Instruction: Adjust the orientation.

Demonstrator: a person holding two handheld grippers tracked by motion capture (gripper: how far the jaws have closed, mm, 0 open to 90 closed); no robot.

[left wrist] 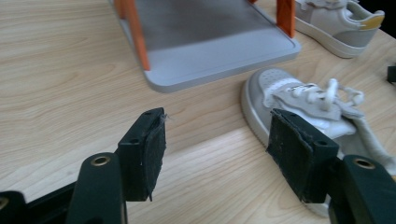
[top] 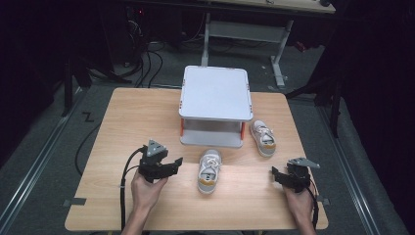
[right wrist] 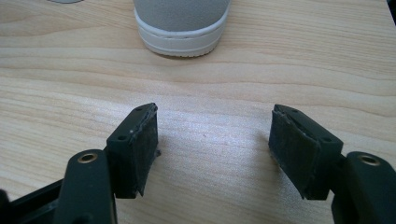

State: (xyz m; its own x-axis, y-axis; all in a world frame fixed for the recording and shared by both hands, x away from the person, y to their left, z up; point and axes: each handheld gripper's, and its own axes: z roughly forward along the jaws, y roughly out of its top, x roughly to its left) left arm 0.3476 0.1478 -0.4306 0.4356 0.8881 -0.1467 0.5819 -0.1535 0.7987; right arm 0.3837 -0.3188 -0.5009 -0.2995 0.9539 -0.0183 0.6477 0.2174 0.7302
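Two small grey-and-white laced shoes lie on the wooden table (top: 147,112). One shoe (top: 209,171) (left wrist: 280,88) sits in front of the shelf, its yellow heel toward me. The other shoe (top: 263,138) (left wrist: 336,23) lies to the right of the shelf. My left gripper (top: 175,165) (left wrist: 217,123) hovers just left of the near shoe, open, with bare table between its jaws. My right gripper (top: 275,174) (right wrist: 215,119) rests low at the table's right front, open and holding nothing. The rounded grey end of a shoe (right wrist: 180,23) with a white sole lies ahead of it; which shoe I cannot tell.
A grey two-tier shelf (top: 215,93) (left wrist: 210,51) with orange posts stands at the back middle of the table. Black cables trail from both grippers over the near edge. Beyond the table are a dark floor, more cables and a desk frame.
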